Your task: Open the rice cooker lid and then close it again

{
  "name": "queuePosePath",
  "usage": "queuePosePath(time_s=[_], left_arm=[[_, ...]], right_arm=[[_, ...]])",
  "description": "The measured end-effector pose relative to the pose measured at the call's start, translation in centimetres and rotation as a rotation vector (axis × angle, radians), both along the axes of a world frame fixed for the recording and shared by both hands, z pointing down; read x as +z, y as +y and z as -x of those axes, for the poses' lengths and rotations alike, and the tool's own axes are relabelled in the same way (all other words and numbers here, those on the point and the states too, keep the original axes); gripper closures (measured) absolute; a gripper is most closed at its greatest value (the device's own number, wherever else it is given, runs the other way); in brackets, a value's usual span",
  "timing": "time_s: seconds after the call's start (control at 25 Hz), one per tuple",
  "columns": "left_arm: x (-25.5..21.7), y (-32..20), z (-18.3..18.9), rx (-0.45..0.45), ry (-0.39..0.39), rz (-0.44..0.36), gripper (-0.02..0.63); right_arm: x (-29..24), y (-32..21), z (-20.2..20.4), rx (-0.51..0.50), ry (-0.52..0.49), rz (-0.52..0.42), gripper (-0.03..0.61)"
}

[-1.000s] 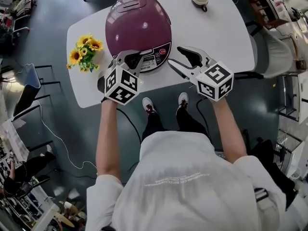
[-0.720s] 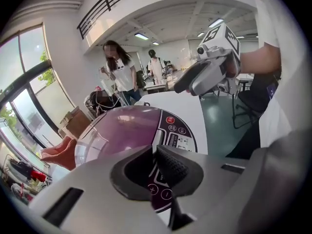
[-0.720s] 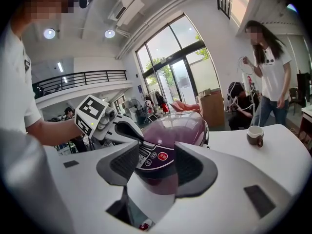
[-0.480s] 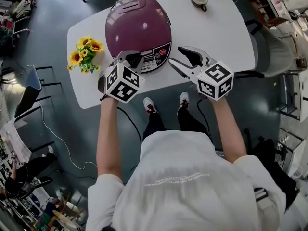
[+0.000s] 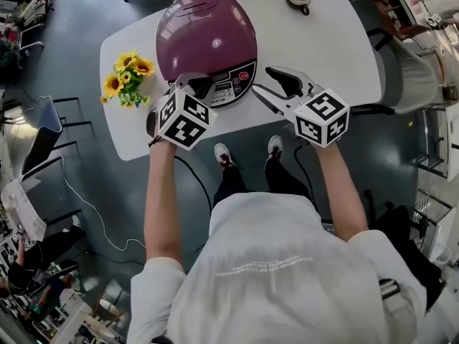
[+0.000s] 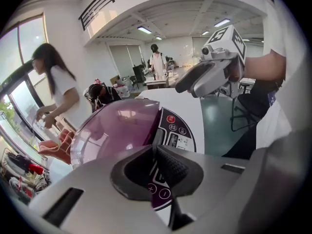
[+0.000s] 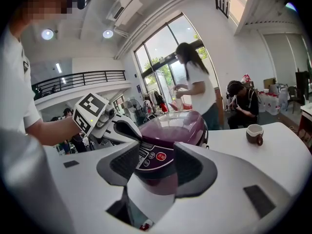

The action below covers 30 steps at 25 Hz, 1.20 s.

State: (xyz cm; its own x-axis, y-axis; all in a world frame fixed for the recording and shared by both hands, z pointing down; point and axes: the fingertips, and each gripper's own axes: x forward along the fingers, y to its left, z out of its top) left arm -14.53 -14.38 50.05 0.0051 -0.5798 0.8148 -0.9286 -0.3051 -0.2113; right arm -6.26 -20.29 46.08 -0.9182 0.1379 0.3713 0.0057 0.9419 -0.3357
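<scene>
A purple rice cooker with its lid down stands on the white table; its control panel faces me. My left gripper is shut with nothing in it, its tips right at the cooker's front edge beside the panel. In the left gripper view the closed pads sit over the panel and purple lid. My right gripper stands open just right of the cooker's front, holding nothing. The right gripper view frames the cooker between its spread pads, with the left gripper at left.
A bunch of yellow sunflowers stands left of the cooker. A small cup sits at the table's far edge, also seen as the cup on the right. People stand and sit beyond the table. The table's near edge lies just under both grippers.
The left gripper has tilted slightly, its marker cube turning a little. The right gripper has stayed still.
</scene>
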Motion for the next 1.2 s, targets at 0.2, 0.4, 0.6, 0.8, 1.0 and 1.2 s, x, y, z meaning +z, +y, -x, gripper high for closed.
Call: queuePosePath(time_s=[0.2,0.4,0.6,0.8,1.0,1.2], left_arm=[[0.0,0.0,-0.1,-0.006,-0.007,-0.009,0.575],[0.0,0.1,-0.1,-0.002,-0.015,0.000,0.575],[0.1,-0.2,0.2,-0.019,-0.015,-0.002,0.577],[0.4,-0.1,0.1,0.010,-0.020,0.031,0.578],[0.2,-0.3,0.4,-0.012,-0.028,-0.027,0.577],[-0.2,-0.3,0.7,-0.103,0.035,-0.173,0.568]], right_arm=[[0.2,0.1,0.2,-0.005,0.006,0.002,0.350],[-0.3,-0.1,0.2,-0.001,0.000,-0.004,0.350],[-0.5,-0.6,-0.1,0.011,-0.002,-0.012,0.350],[-0.6,-0.7,-0.6,0.016,-0.003,-0.013,0.350],[-1.2,-1.3,-0.7,0.022,-0.010,-0.028,0.350],[-2.9,-2.5,-0.5,0.025,-0.036,-0.060,0.350]])
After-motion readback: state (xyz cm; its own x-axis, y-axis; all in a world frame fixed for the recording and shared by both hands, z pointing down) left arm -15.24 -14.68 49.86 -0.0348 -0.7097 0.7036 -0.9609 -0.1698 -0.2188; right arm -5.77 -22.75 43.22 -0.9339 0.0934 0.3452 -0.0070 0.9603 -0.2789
